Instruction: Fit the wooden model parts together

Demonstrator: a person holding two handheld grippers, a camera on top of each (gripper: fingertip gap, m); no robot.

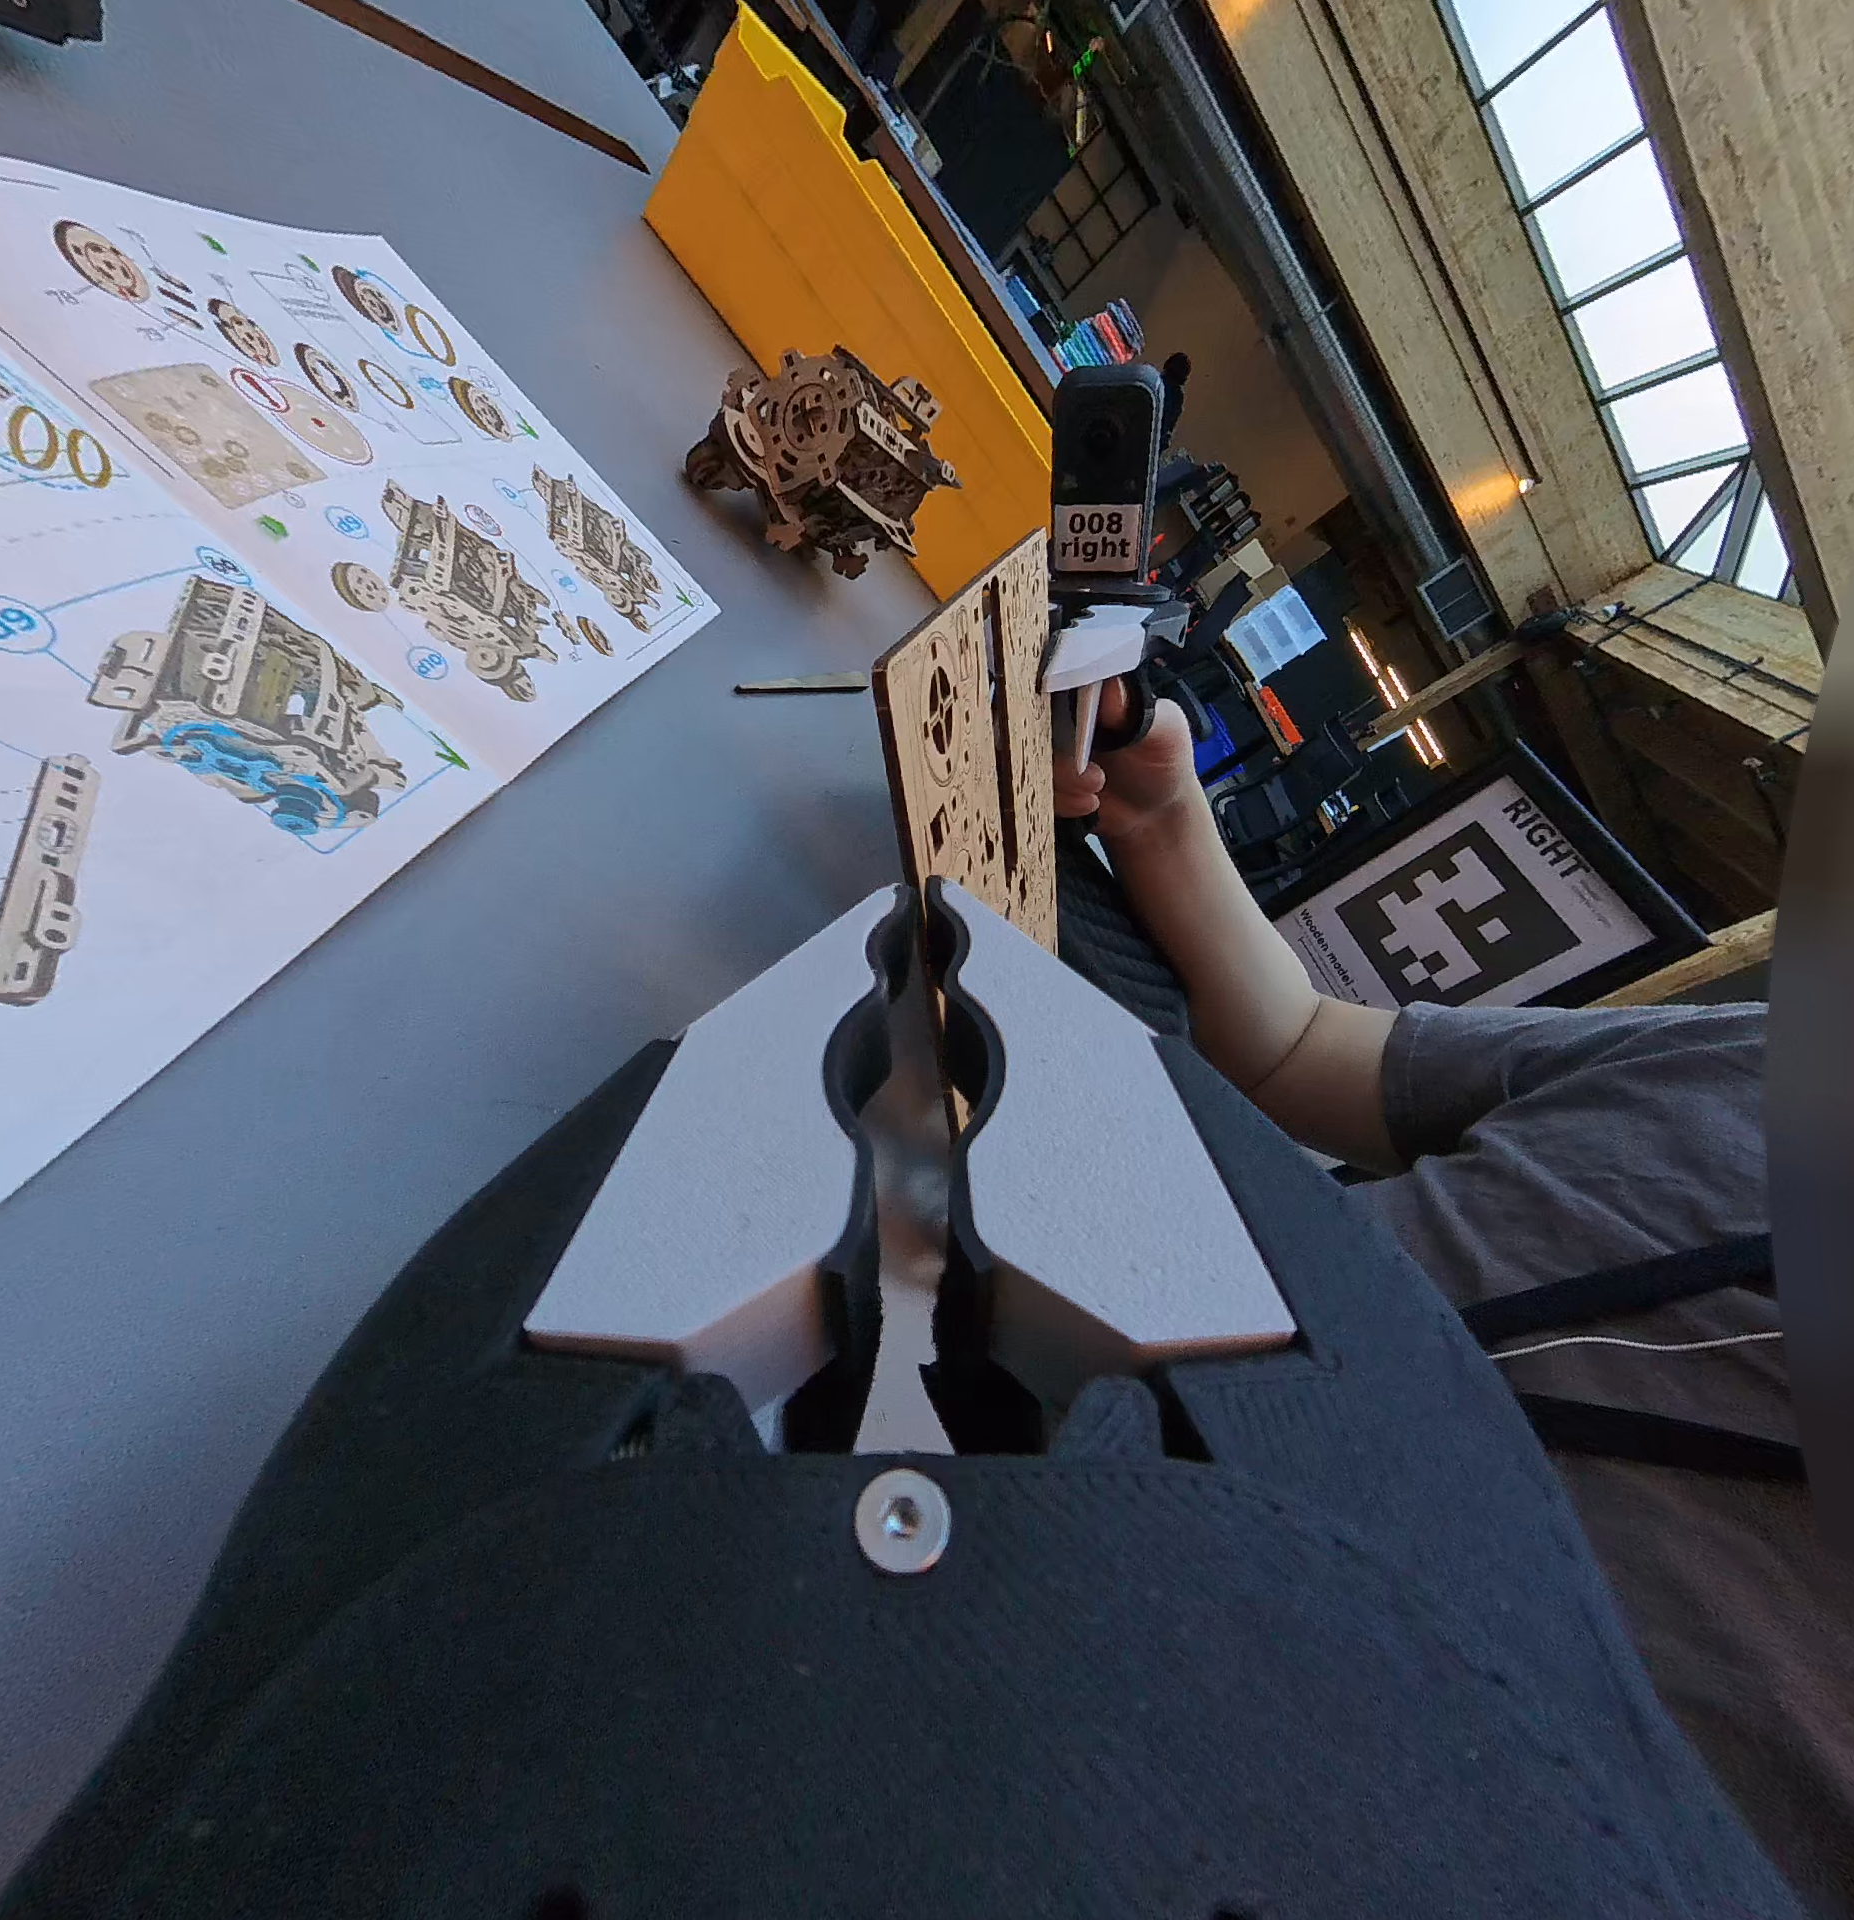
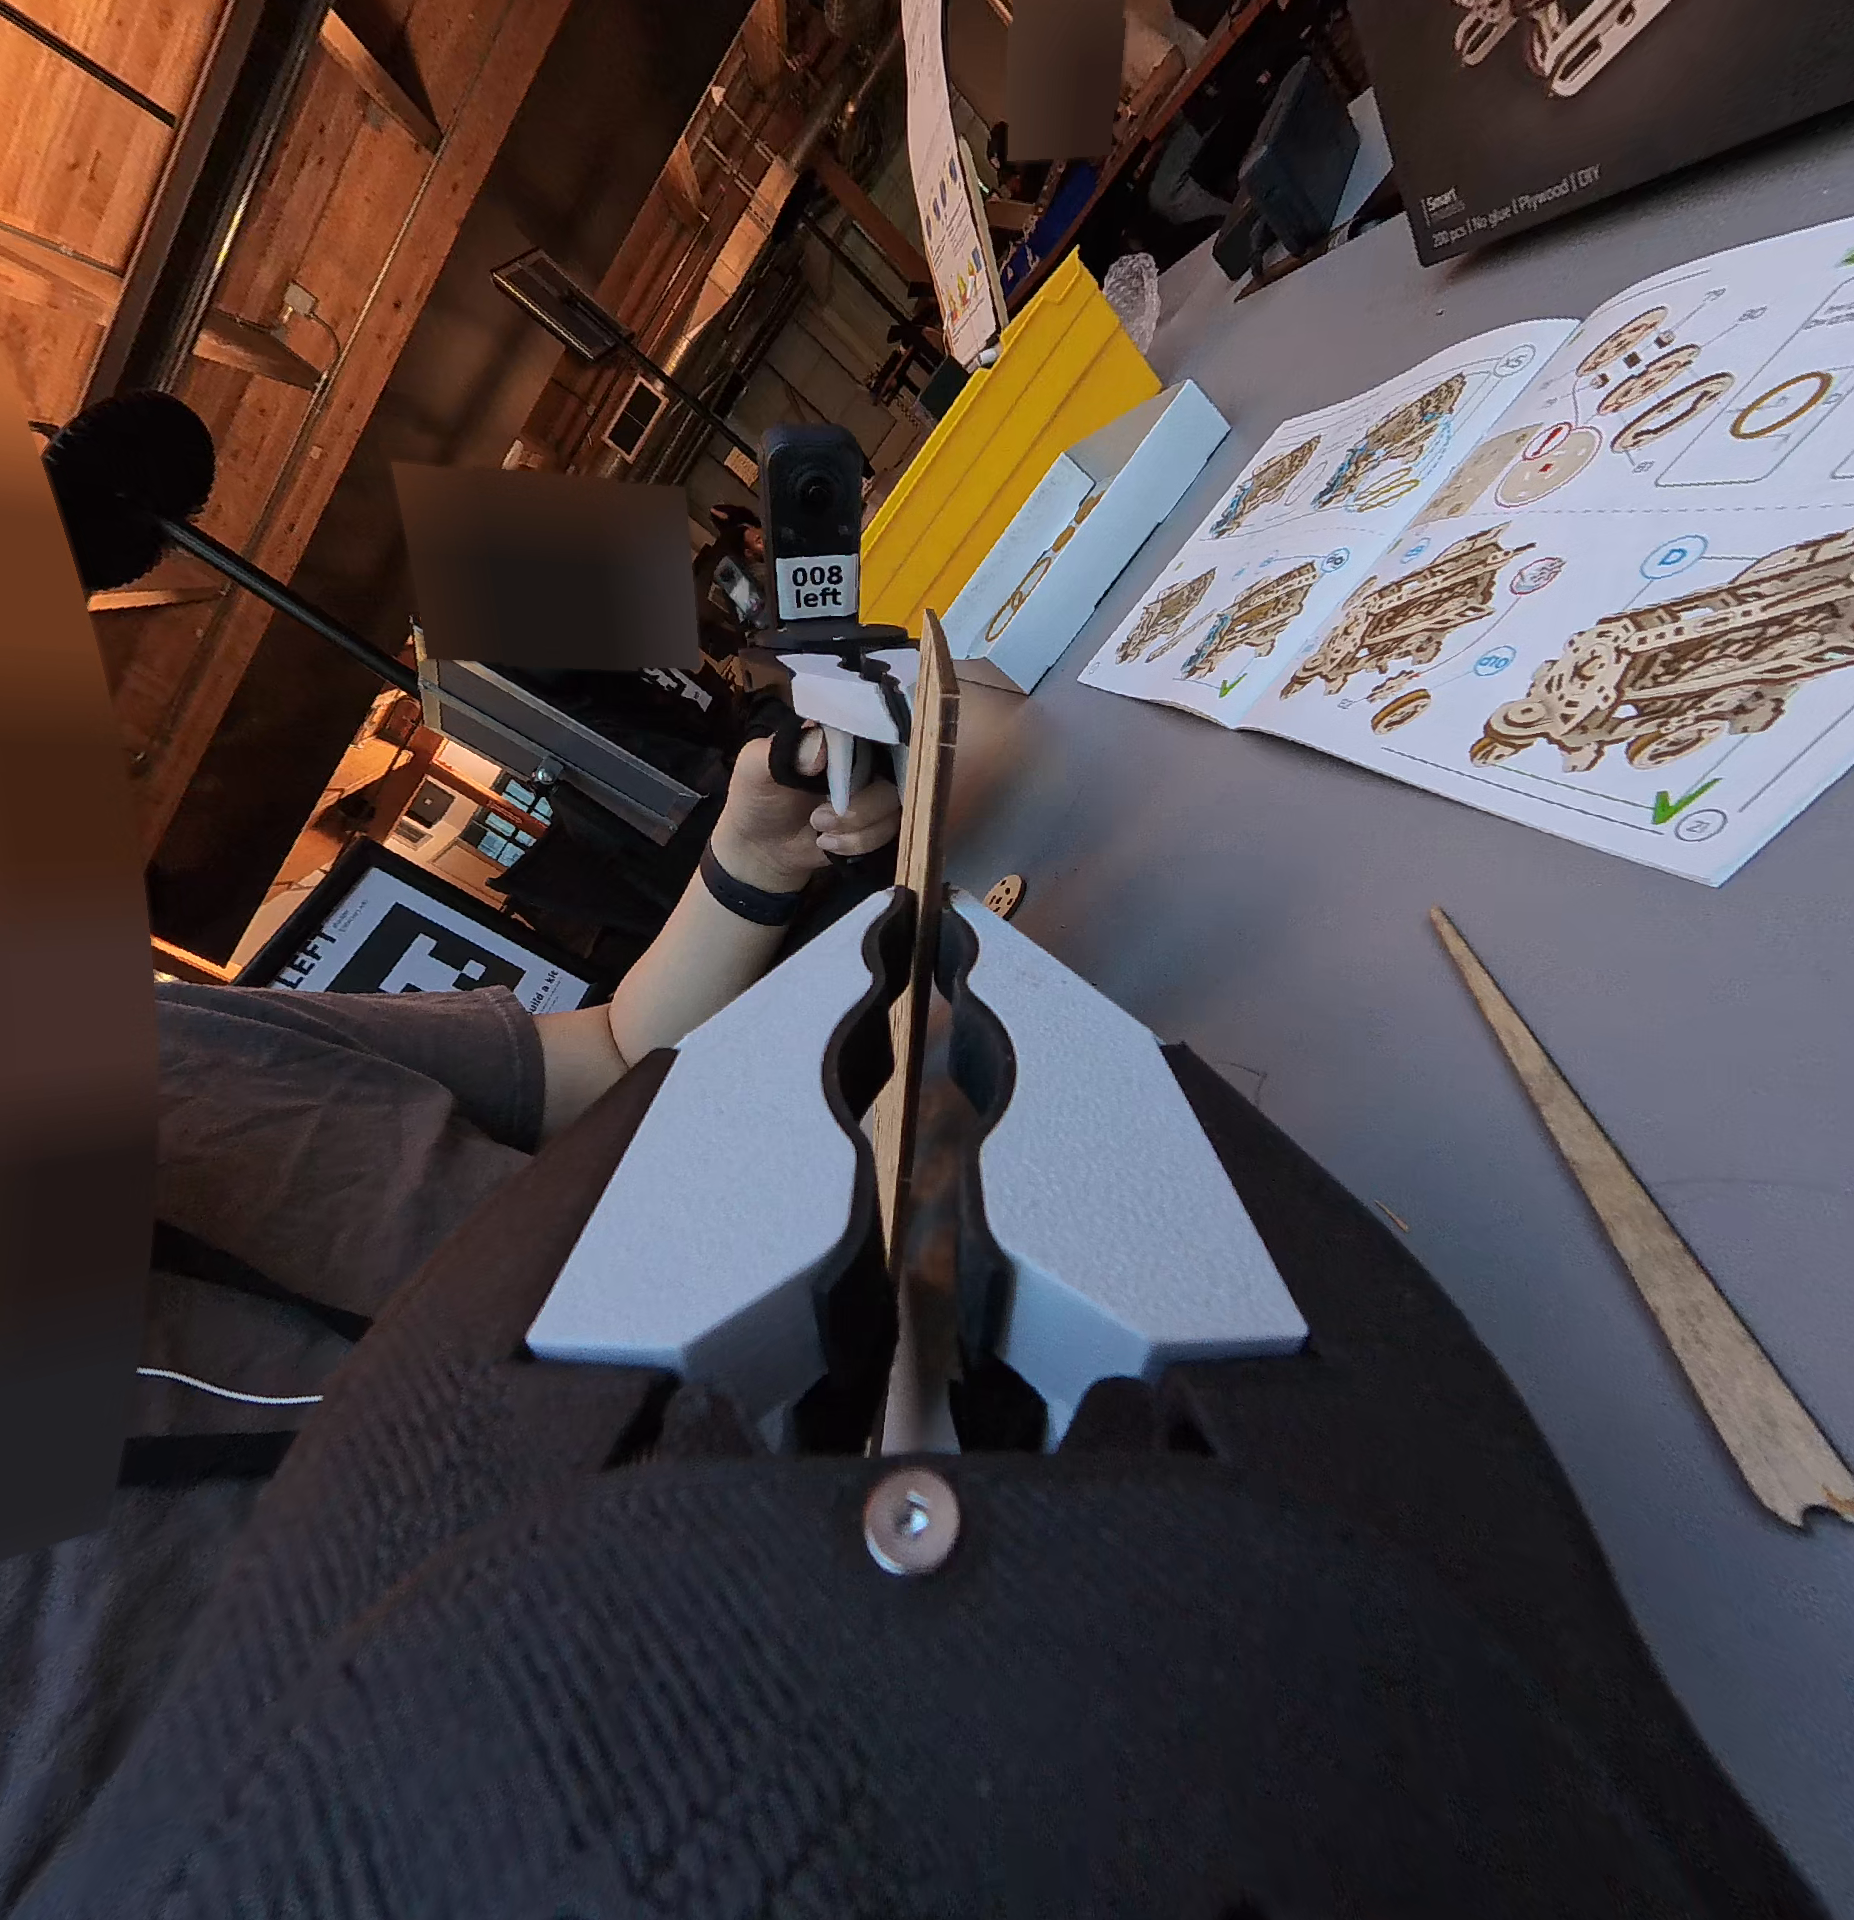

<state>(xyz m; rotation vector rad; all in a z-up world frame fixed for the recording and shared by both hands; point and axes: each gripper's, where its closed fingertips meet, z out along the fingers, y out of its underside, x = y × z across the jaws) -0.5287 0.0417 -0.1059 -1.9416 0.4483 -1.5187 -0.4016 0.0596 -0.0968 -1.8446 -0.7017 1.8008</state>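
A thin laser-cut wooden sheet [image 1: 964,748] is held up above the grey table [image 1: 590,935] between both grippers. My left gripper [image 1: 923,906] is shut on one edge of it. My right gripper [image 2: 928,916] is shut on the opposite edge, and there the sheet [image 2: 928,748] shows edge-on. Each gripper also shows at the far end in the other's view: the right one [image 1: 1070,665] and the left one [image 2: 887,698]. A part-built wooden model [image 1: 829,457] stands on the table beyond the sheet.
An open instruction booklet [image 1: 279,520] [image 2: 1525,582] lies on the table. A yellow bin [image 1: 850,260] and a white box [image 2: 1089,530] stand at the far edge. A long wooden sliver [image 2: 1629,1226] and a small wooden disc [image 2: 1003,894] lie loose. A person's arms and torso are close behind the sheet. The tips of one gripper are about 15 cm away from the tips of the other. From the right gripper's tips to the long wooden sliver [image 2: 1629,1226] is close to 11 cm.
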